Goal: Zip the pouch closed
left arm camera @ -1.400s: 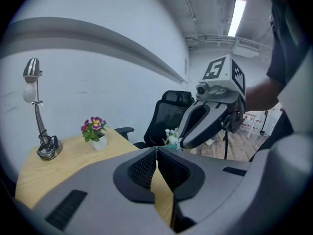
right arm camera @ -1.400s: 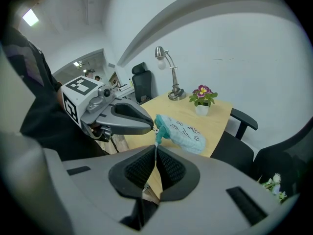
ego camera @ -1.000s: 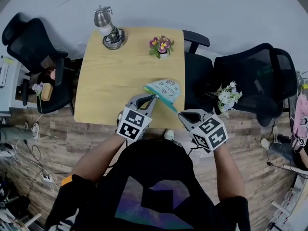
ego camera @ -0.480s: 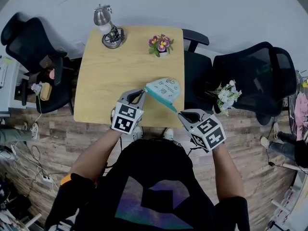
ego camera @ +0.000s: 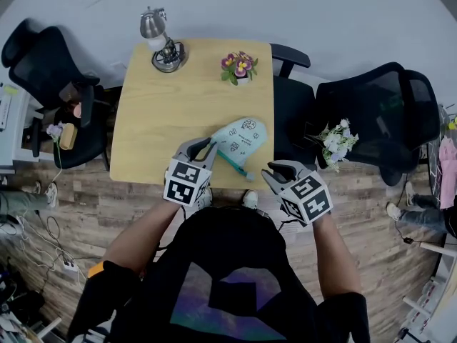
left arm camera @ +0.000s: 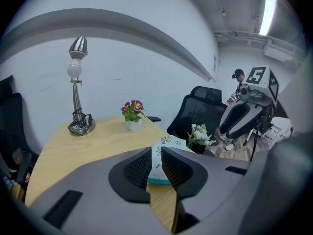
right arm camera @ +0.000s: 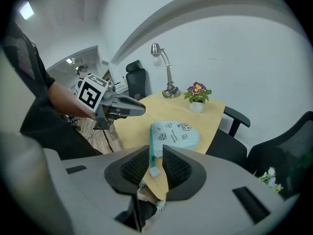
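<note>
Its own view shows the left gripper [left arm camera: 156, 153] pinching the pouch [left arm camera: 165, 143]; the right gripper's [right arm camera: 156, 152] jaws just opened — pull [right arm camera: 154, 172] loose between them. Lamp [ego camera: 161, 45], flowers [ego camera: 239, 66] beyond.

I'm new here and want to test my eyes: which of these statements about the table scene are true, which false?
The pouch lies on the table. True.
The right gripper clamps the zipper tab. False: its jaws have just been opening and stand apart, the tab loose between them.
The left gripper pinches the pouch. True.
The lamp lies on its side. False: it stands upright.
The purple flowers sit on the floor. False: they stand on the table.
</note>
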